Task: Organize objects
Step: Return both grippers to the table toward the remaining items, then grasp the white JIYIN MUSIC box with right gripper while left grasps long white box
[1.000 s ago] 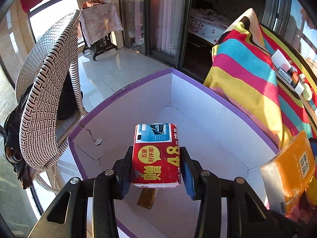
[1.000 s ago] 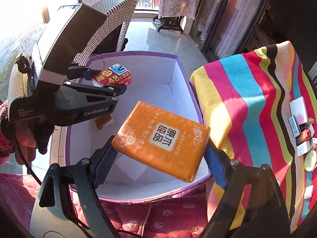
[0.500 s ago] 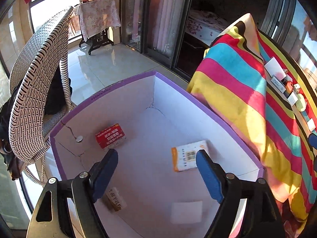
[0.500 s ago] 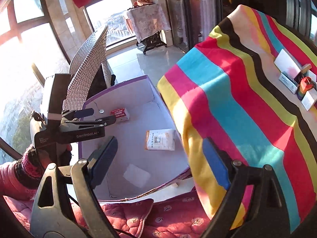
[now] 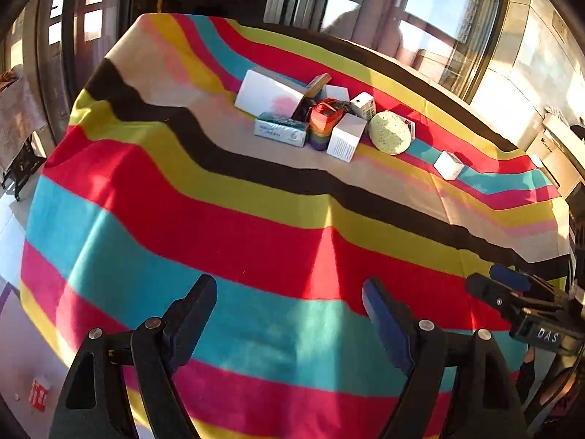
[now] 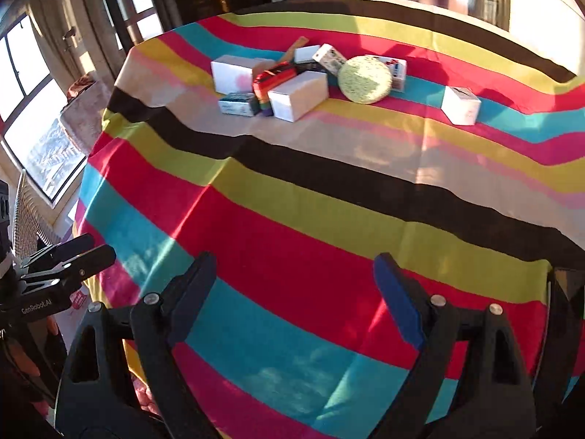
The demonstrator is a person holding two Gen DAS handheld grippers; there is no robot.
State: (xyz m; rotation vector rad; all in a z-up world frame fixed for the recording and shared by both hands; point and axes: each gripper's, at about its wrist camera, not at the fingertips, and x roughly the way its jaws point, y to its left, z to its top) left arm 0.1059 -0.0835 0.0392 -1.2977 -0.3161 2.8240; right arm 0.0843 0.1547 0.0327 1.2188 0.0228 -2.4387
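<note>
A cluster of objects sits at the far side of the striped table [image 5: 256, 226]: a large white box [image 5: 268, 95], a teal box [image 5: 279, 130], a rainbow-striped item [image 5: 323, 120], a white box [image 5: 346, 138], a round green sponge [image 5: 389, 132] and a lone small white box [image 5: 449, 165]. The same cluster shows in the right wrist view, with the sponge [image 6: 365, 79] and the lone box [image 6: 460, 105]. My left gripper [image 5: 289, 305] and right gripper [image 6: 294, 281] are both open and empty, above the table's near edge, well short of the cluster.
The red packet [image 5: 39, 392] lies in the box on the floor at lower left. The right gripper's fingers [image 5: 512, 289] show at the left view's right edge. A wicker chair [image 6: 31, 219] stands left of the table. Windows surround the room.
Both grippers let go of their packets, red and orange, into the purple-edged box, then swung right and up to face the striped table. Both are open now.
</note>
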